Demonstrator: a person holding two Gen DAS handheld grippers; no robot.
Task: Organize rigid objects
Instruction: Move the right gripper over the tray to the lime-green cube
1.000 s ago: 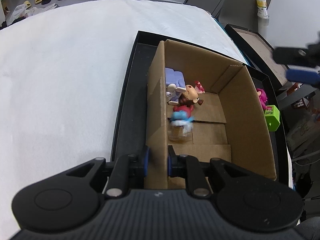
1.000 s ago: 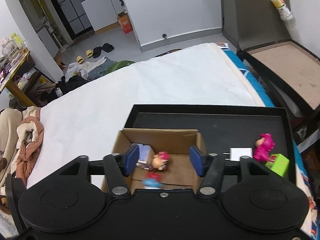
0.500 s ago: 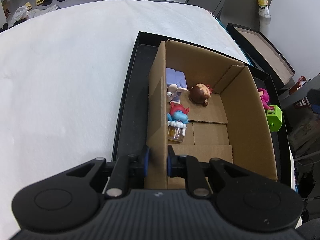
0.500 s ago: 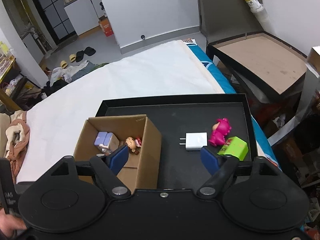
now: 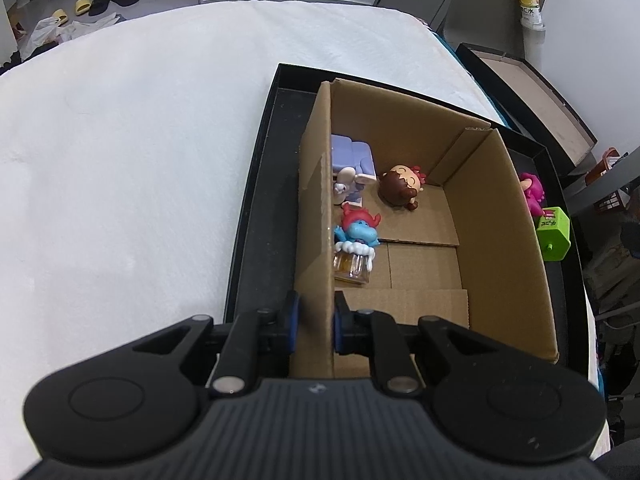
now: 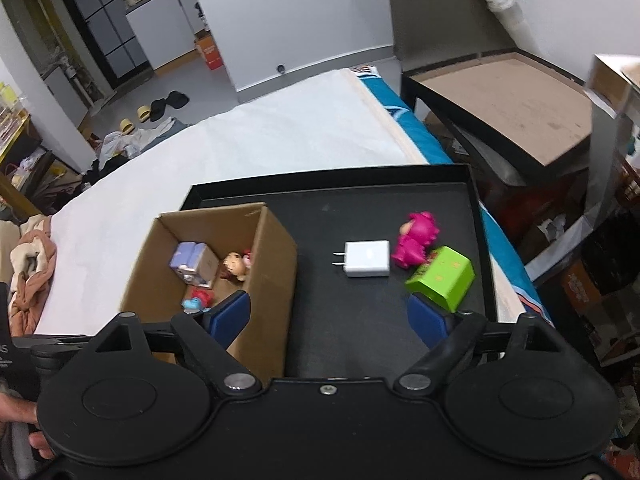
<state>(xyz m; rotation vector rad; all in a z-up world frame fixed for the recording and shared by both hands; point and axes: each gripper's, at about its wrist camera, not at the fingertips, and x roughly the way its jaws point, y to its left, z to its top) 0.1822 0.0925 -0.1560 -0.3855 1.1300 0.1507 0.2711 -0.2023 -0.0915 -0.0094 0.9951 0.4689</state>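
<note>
Our left hand-held gripper pinches the near wall of the cardboard box, steadying it on the black tray. Our right hand-held gripper hangs with jaws opening and nothing between them. Just ahead of it lie the white charger, the pink figure and the green block, the block touching the figure. We judge that closing on the charger could nudge the figure aside, and the block, nearest the right finger, may get knocked toward the tray's rim.

Brown box, black tray, white charger
</note>
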